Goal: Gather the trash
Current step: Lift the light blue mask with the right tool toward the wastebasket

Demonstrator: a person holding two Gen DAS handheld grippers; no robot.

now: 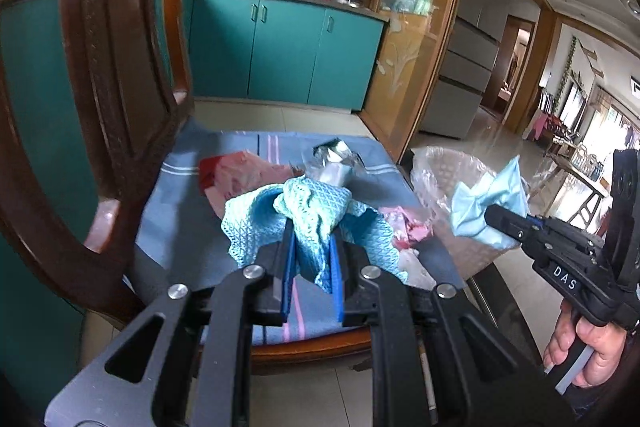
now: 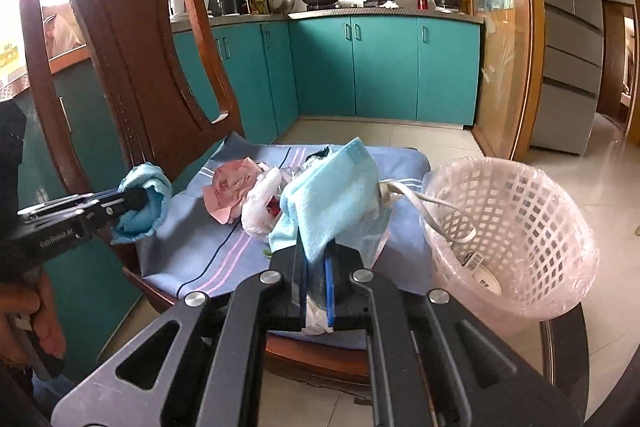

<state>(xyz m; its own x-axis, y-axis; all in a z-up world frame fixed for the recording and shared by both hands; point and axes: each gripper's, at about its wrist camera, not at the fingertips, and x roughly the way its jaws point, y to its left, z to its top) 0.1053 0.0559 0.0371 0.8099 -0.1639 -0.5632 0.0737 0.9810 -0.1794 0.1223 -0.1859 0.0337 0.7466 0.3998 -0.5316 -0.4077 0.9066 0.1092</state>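
Your left hand-held gripper (image 1: 312,251) clenches a crumpled teal mesh cloth (image 1: 304,211); your right hand-held gripper (image 2: 316,259) grips a pale-blue mask (image 2: 332,191) beside the lined basket (image 2: 520,227), which holds scraps.

Turquoise waffle-weave cloth (image 1: 288,219), pink-striped blue cushion (image 1: 192,227)

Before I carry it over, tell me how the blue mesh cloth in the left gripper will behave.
The blue mesh cloth is probably floppy: it bunches and droops around the left gripper. It looks light, thin open weave. Hanging folds may snag the basket rim, so lift it well above before release.
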